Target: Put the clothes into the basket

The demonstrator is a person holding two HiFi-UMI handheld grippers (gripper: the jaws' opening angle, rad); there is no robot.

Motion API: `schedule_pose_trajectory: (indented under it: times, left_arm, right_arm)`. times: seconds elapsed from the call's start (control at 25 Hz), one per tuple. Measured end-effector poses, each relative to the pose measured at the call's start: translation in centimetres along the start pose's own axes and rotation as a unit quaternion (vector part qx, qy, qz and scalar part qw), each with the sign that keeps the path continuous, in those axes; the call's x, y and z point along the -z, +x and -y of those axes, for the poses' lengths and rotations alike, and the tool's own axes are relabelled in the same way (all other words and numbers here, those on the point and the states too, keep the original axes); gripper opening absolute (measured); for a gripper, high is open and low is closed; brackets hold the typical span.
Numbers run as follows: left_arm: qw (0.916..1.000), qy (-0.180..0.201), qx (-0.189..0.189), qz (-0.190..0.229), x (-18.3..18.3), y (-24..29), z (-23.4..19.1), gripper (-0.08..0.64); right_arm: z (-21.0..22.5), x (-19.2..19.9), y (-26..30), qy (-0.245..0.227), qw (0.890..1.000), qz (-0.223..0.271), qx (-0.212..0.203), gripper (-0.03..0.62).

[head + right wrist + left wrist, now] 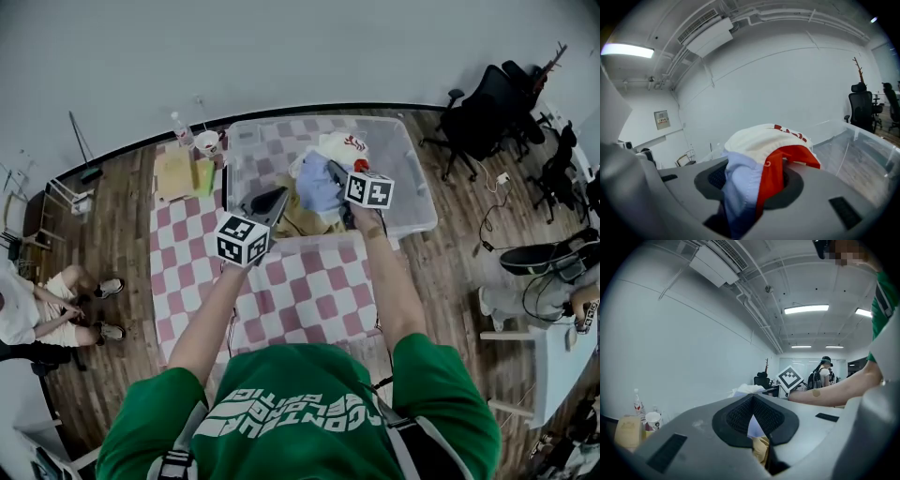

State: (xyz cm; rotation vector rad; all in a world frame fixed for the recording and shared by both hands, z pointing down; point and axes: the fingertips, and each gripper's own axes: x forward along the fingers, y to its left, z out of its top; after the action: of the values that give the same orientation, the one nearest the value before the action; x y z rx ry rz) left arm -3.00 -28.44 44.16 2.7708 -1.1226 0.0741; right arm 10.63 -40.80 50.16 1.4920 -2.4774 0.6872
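Observation:
A clear plastic basket (424,223) stands on the far half of the checkered table. My right gripper (336,174) reaches over it, shut on a bundle of clothes: a light blue garment (321,187) and a white one with red print (343,146). In the right gripper view the blue cloth (740,187), white cloth (759,138) and a red fold (776,176) fill the jaws of the right gripper (751,182). My left gripper (277,199) hovers at the basket's near wall, shut. A tan garment (302,221) lies just beyond its tip and shows as yellow cloth (761,448) under the pads of the left gripper (752,416).
A bottle (180,128), a cup (207,142) and a yellowish box (175,172) stand at the table's far left. Office chairs (487,112) are at the right. A person sits on the floor at the left (37,309). The checkered cloth (309,291) covers the near half of the table.

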Motion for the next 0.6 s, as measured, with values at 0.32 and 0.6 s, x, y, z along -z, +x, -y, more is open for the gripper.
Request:
schedule_pose_trajectory:
  times: [0.32, 0.6]
  left_arm:
    - [0.9999, -0.005, -0.011, -0.007, 0.7, -0.1, -1.6, 0.003]
    - [0.9996, -0.012, -0.026, -0.007, 1.2, -0.9, -2.8, 0.003]
  right_arm:
    - [0.7, 4.6, 5.6, -0.024, 0.994, -0.104, 0.003, 0.169]
    - [0.9, 9.9, 9.5, -0.044, 0.98, -0.196, 0.003, 0.169]
